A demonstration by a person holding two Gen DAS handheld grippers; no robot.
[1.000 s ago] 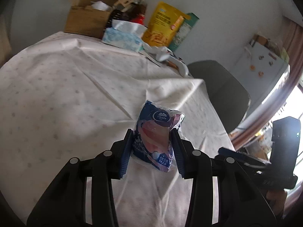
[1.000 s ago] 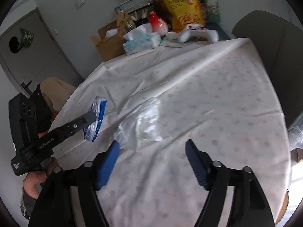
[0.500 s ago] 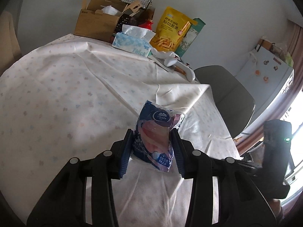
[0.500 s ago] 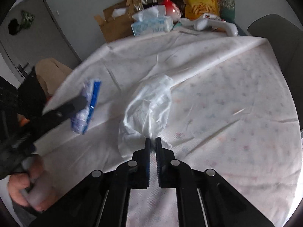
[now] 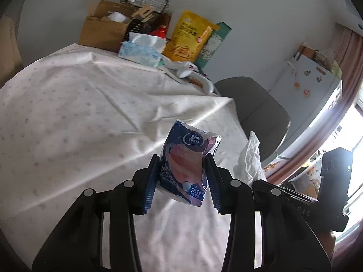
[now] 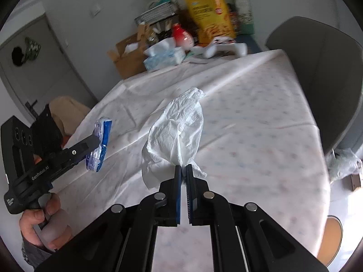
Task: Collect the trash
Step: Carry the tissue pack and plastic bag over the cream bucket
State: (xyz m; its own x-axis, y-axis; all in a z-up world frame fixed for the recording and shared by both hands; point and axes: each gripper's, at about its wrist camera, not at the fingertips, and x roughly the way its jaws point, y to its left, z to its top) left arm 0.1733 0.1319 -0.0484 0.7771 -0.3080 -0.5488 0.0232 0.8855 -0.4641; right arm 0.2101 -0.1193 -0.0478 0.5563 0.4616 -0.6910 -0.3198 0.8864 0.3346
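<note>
The left gripper (image 5: 182,176) has its fingers (image 5: 150,182) partly apart and pressed against the two sides of a blue tissue pack (image 5: 187,162), a small printed plastic packet with a pink panel on its face. The pack stands upright between the blue pads, its torn top edge rising above them, and it is held clear of the table (image 5: 74,113). Seen from the right wrist camera, the same pack (image 6: 101,144) juts edge-on from the tips of the left gripper (image 6: 95,146), with a hand (image 6: 44,229) wrapped around the handle below.

The right gripper (image 6: 183,170) has its fingers (image 6: 178,185) closed almost together, pinching a corner of a crumpled white tissue (image 6: 174,136). The tissue fans upward and away from the tips, and a loose flap hangs down at the left side of the fingers. It appears lifted off the tablecloth rather than lying flat. From the left wrist camera the tissue (image 5: 249,158) shows just to the right of the held pack.

At the far edge of the table sit a cardboard box (image 5: 103,28), a tissue box (image 5: 141,53) and a yellow snack bag (image 5: 189,38). A grey chair (image 6: 326,72) stands at the table's right side.
</note>
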